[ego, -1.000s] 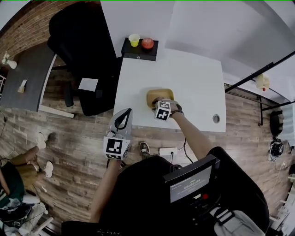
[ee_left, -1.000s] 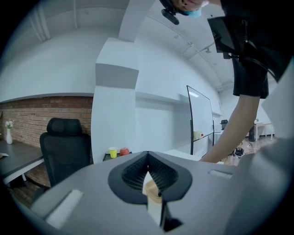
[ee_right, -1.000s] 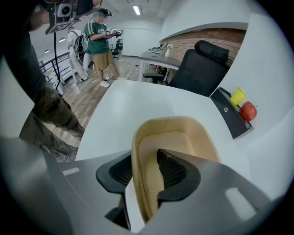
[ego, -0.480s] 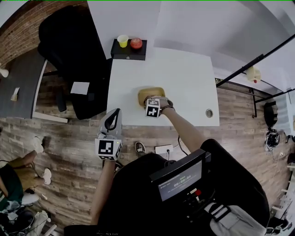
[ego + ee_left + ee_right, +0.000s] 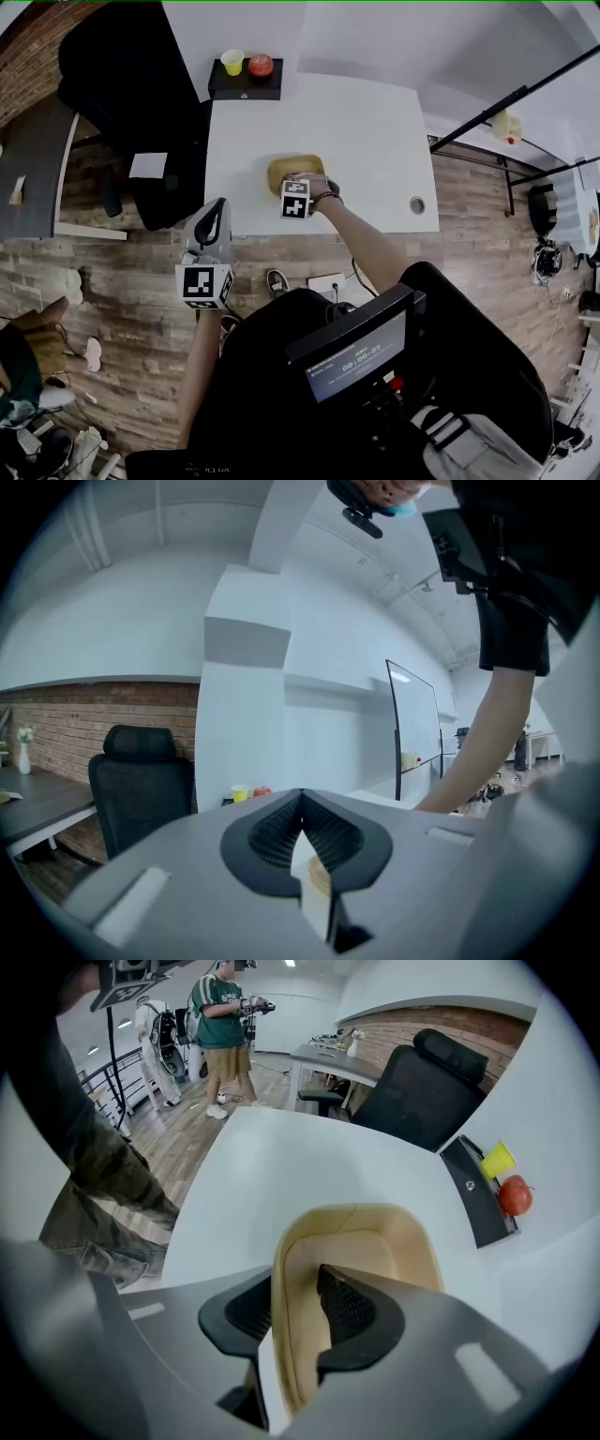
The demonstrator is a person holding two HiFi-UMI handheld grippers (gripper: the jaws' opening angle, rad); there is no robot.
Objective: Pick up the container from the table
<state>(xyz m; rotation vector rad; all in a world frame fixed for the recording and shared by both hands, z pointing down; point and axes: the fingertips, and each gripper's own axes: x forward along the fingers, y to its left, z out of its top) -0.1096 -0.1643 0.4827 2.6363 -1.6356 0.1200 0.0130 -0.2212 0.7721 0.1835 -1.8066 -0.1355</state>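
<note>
Nearest, down on the chest: a dark screen (image 5: 356, 354), print too small to read.

Out to the left, over the wood floor (image 5: 141, 319): the left gripper (image 5: 300, 799). Points level. Jaws shut tip to tip, with nothing held. Hangs off the table's front edge, well apart from the container.

Next, the right gripper (image 5: 295, 1283). Points steeply down at the near end of the tan container (image 5: 370, 1232). Jaws partly open, just now closing. One jaw outside the near wall, one inside, the wall between them. A small gap by the inside pad, so no squeeze yet.

Then the container itself. Sits flat on the white table (image 5: 281, 1152), close to the front edge. Looks empty inside.

At the table's far edge: a black stand (image 5: 473, 1206) with a yellow cup (image 5: 497, 1159) and a round red fruit (image 5: 515, 1194) side by side.

Past the table: a black chair (image 5: 422, 1091), then a brick wall (image 5: 450, 1016).

Far back: a person in a green shirt (image 5: 223, 1026), standing on the floor.
</note>
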